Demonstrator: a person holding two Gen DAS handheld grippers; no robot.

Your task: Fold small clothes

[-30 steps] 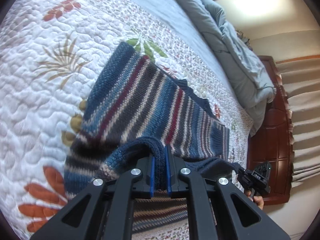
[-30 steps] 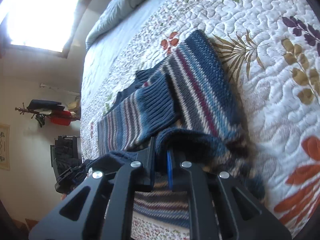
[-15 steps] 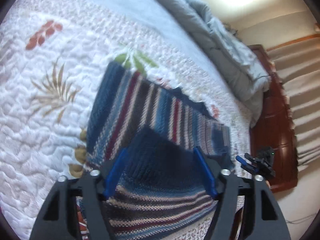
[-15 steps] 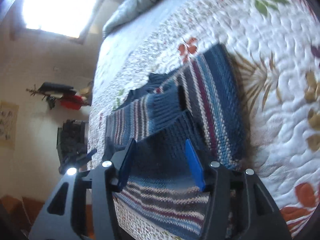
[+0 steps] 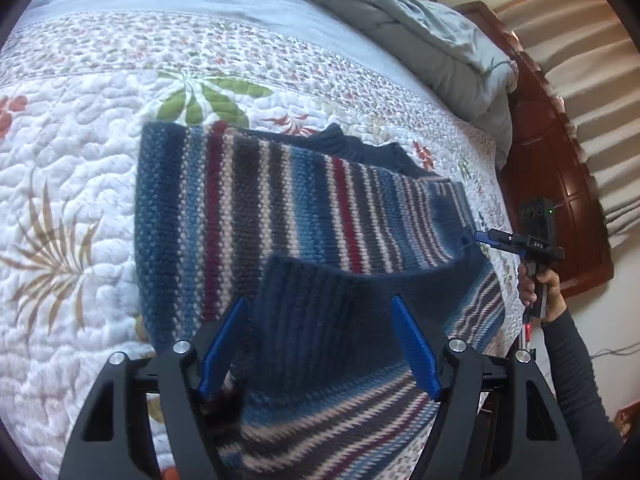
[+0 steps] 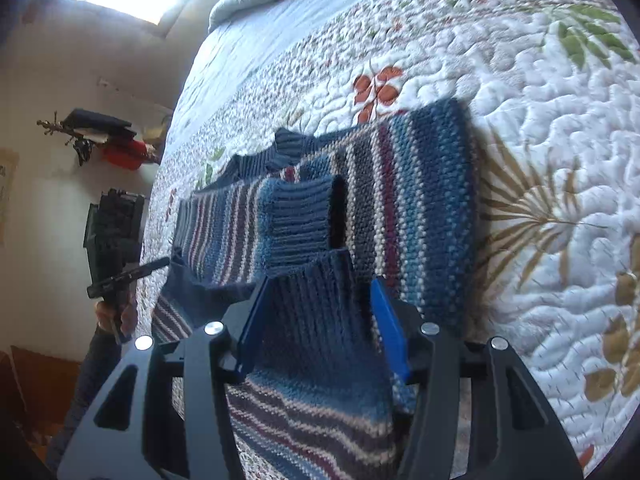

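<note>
Sweater (image 5: 280,208) lies below open left gripper (image 5: 320,344).

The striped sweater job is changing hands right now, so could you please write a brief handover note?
Left gripper: open, jaws just spread, nothing gripped.
Right gripper: open too, its jaws having just opened; ribbed hem lies loose between the fingers.
Striped sweater: flat on the floral quilt, one sleeve cuff folded across the body.
Done: bottom hem brought up over the body and let go.
Left: check edges line up, smooth, perhaps one more fold.
</note>
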